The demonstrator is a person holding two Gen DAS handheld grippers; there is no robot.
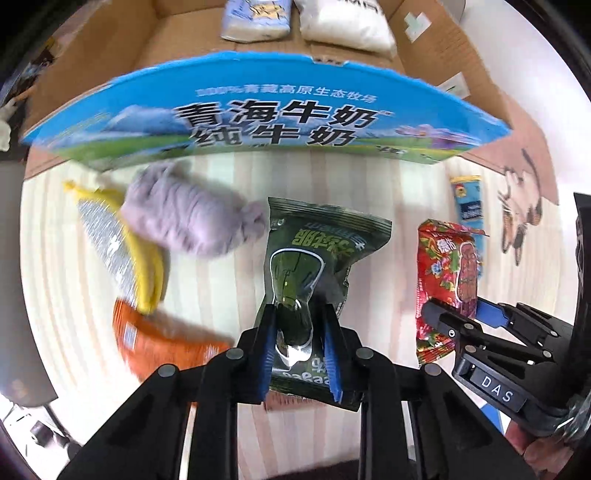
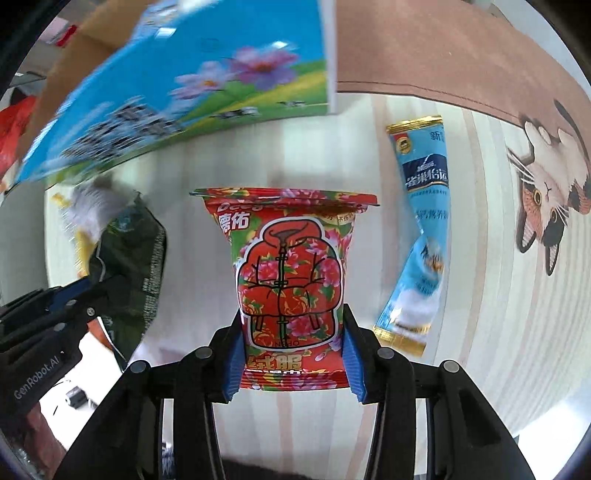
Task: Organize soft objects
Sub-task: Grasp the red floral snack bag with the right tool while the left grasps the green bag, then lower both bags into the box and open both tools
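Gripping the dark green pack (image 1: 310, 273) with my left tongs (image 1: 301, 354): both blue pads pinch its lower half, jaws closed in on the wrapper, far end of the pack sticking out forward over the striped tabletop (image 1: 229, 288). My right tongs (image 2: 293, 354) are clamped on the red floral pack (image 2: 291, 280) the same way, pads pressed on its two side edges near the bottom seam, printed jacket facing the camera. In the left view the red pack sits just right of the green one, right tongs on it.

Other soft items on the tabletop: lilac fluffy bundle (image 1: 188, 218) left of the green pack, touching a yellow-edged silver pouch (image 1: 118, 247); orange pack (image 1: 162, 339) just below that pouch, partly behind my left tongs. Light blue sachet (image 2: 421, 229) lies to the right of the red pack, apart from it, twisted at its middle.

Blue milk carton flap (image 1: 266, 114) stands across the far side of the tabletop; it belongs to an open cardboard box (image 1: 110, 48). Inside the box: pale blue soft pack (image 1: 255, 18) and white soft pack (image 1: 347, 22), side by side. Brown mat with a cat print (image 2: 546, 181) at the right edge.
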